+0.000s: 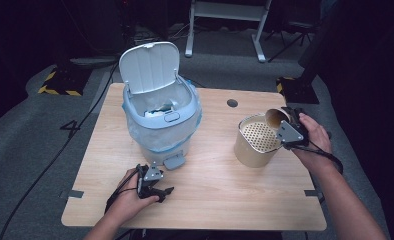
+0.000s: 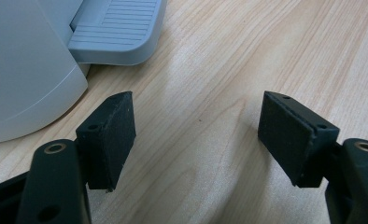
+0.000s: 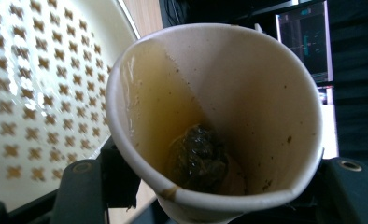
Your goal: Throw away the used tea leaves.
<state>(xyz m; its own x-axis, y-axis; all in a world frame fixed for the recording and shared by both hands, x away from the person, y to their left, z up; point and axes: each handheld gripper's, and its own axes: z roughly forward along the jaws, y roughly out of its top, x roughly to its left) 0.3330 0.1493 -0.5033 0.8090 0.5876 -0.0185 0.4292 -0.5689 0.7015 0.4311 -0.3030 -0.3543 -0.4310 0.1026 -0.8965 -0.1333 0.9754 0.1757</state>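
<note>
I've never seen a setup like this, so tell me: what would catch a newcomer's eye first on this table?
Probably the pale blue pedal bin at the table's back left, its lid flipped up and a plastic liner inside. On the right, the right gripper tilts a paper cup with a wet tea bag over a round tan container topped by a perforated strainer. The left gripper rests open near the bin's foot pedal.

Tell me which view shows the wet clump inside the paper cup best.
The right gripper view: it looks straight into the paper cup, held in the right claw, so the dark clump and brownish liquid show clearly. The high view gives the tilted cup small, over the perforated container, contents unreadable.
</note>
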